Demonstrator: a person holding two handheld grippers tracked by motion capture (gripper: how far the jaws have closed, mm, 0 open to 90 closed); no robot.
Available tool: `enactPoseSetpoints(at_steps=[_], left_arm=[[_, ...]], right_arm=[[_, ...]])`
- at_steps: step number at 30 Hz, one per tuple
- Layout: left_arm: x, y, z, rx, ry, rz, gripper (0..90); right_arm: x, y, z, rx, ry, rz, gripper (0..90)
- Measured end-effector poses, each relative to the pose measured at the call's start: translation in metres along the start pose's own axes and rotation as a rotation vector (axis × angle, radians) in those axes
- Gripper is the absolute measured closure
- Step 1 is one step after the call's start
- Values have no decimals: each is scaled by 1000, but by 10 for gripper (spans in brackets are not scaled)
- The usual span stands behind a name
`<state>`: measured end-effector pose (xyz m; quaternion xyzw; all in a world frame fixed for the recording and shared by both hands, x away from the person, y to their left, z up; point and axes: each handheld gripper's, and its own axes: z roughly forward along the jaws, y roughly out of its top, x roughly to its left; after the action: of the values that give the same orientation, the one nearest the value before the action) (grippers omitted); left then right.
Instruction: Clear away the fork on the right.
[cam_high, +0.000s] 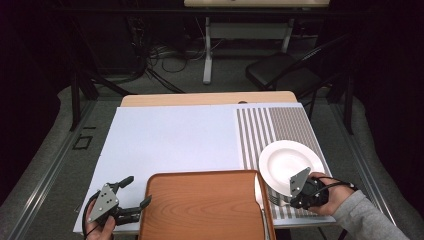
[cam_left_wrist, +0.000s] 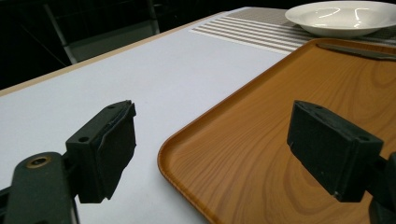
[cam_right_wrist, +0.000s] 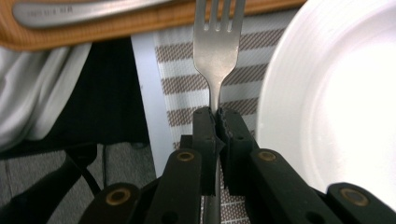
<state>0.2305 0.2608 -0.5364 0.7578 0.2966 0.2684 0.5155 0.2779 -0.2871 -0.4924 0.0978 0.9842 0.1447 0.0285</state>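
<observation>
Right gripper (cam_right_wrist: 217, 114), jaws clamped on handle of fork (cam_right_wrist: 215, 51); fork just beside white plate (cam_right_wrist: 336, 93), tines toward wooden tray (cam_high: 205, 205), apparently lifted off striped mat (cam_right_wrist: 187, 86). Left gripper (cam_left_wrist: 212, 149), jaws wide apart, holding nothing, straddling tray corner.

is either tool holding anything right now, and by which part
The right tool is shut on the fork, gripping its handle just below the neck. The left tool is open, holding nothing.

Right tongs (cam_high: 295, 196) at plate (cam_high: 285, 162); left tongs (cam_high: 131, 194) spread beside tray (cam_high: 205, 207).
</observation>
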Motion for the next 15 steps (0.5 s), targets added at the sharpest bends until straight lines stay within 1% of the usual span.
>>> enactPoseSetpoints(at_steps=[1, 4, 5, 7, 8, 9, 11, 13, 14, 15], left_arm=[[0, 0, 0, 1, 0, 0, 157], [0, 0, 0, 0, -1, -3, 157], [0, 0, 0, 0, -1, -3, 157], [1, 0, 0, -1, 0, -5, 157], [1, 0, 0, -1, 1, -6, 157], [1, 0, 0, -2, 0, -7, 157], [1, -1, 0, -1, -1, -7, 157], [1, 0, 0, -2, 1, -6, 157], [1, 0, 0, -2, 1, -6, 157], [1, 0, 0, -3, 1, -6, 157]], right_arm=[[0, 2, -2, -1, -3, 11, 861], [-2, 6, -6, -30, -9, 34, 861], [-4, 7, -7, -41, -14, 28, 861], [-4, 9, -9, -56, -16, 58, 861], [-5, 11, -9, -67, -17, 60, 861], [-6, 12, -10, -68, -17, 57, 861], [-6, 15, -11, -71, -3, 93, 861], [-7, 19, -11, -78, -8, 102, 861], [-6, 20, -12, -78, -2, 118, 861], [-7, 22, -12, -90, -3, 106, 861]])
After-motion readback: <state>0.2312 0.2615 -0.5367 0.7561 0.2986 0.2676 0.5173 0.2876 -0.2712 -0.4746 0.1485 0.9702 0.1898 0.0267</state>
